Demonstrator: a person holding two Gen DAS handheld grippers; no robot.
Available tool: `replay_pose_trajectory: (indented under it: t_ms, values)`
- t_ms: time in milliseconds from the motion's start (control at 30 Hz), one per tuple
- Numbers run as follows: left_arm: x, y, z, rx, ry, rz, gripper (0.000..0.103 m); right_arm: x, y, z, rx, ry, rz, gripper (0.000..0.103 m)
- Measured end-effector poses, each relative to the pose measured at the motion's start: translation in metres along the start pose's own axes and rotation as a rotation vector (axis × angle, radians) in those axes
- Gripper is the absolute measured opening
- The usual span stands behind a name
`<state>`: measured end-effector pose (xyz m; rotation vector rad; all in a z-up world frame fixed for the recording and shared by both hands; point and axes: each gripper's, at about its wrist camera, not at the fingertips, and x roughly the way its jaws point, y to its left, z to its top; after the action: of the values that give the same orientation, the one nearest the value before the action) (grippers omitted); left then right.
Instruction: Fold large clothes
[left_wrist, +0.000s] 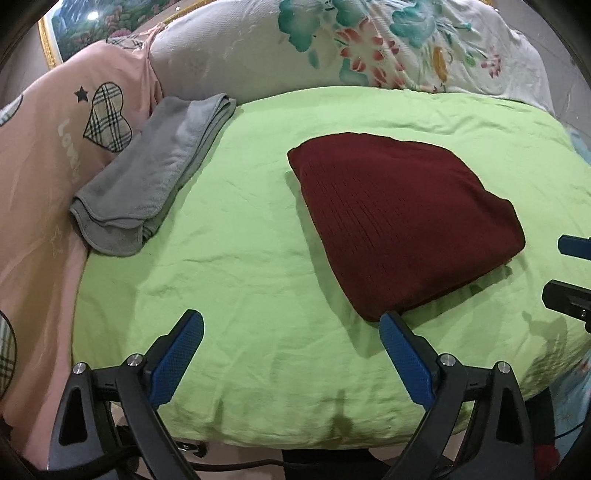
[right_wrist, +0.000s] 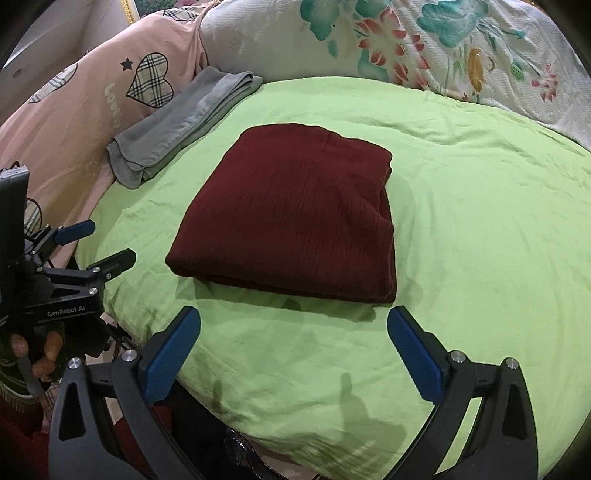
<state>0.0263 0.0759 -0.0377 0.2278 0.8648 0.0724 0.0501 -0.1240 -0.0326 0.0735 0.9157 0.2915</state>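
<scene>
A dark red garment (left_wrist: 402, 221) lies folded into a thick, roughly square bundle on a light green sheet (left_wrist: 240, 266), near the middle of the bed. Its top face is smooth with fine ribbed lines, and in the right wrist view the folded layers show along its near edge and its right side. Nothing rests on it and neither gripper touches it.

The left gripper (left_wrist: 291, 354) hovers over the green sheet in front of the bundle, its blue-padded jaws spread wide with only bare sheet between them; its right finger tip sits just beside the garment's near corner in the picture, though whether it touches cannot be told. The right gripper (right_wrist: 293, 347) hangs over the sheet just short of the garment's near edge, jaws equally wide apart and empty. From the right wrist view the left gripper appears at the left edge, and a person's fingers (right_wrist: 44, 350) are wrapped around its handle.

To the left of the red bundle, well apart from it, a folded grey towel (left_wrist: 155, 177) lies at the edge of the green sheet against a pink cover (left_wrist: 44, 147) printed with plaid hearts. Behind the sheet rises a white quilt (left_wrist: 369, 48) with teal and red flowers. A gold-framed picture (left_wrist: 85, 26) shows in the far left corner.
</scene>
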Motion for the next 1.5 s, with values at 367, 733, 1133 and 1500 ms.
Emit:
replay_pose_trajectory:
  t_ms: [367,733,1133,1500]
  values:
    - [-0.003,0.005,0.01,-0.036,-0.003,-0.007,0.097,0.003,-0.002,0.005,0.004,-0.003,0.006,0.101]
    - [-0.017,0.002,0.014,-0.027,-0.016,-0.05,0.097,-0.004,0.003,0.018,-0.032,-0.011,0.008,0.101]
    - [-0.012,-0.002,0.013,-0.015,0.015,-0.077,0.097,-0.003,0.003,0.021,-0.042,0.0,0.012,0.101]
    - [-0.012,0.0,0.014,-0.02,0.012,-0.077,0.097,-0.003,0.002,0.022,-0.043,-0.002,0.013,0.101]
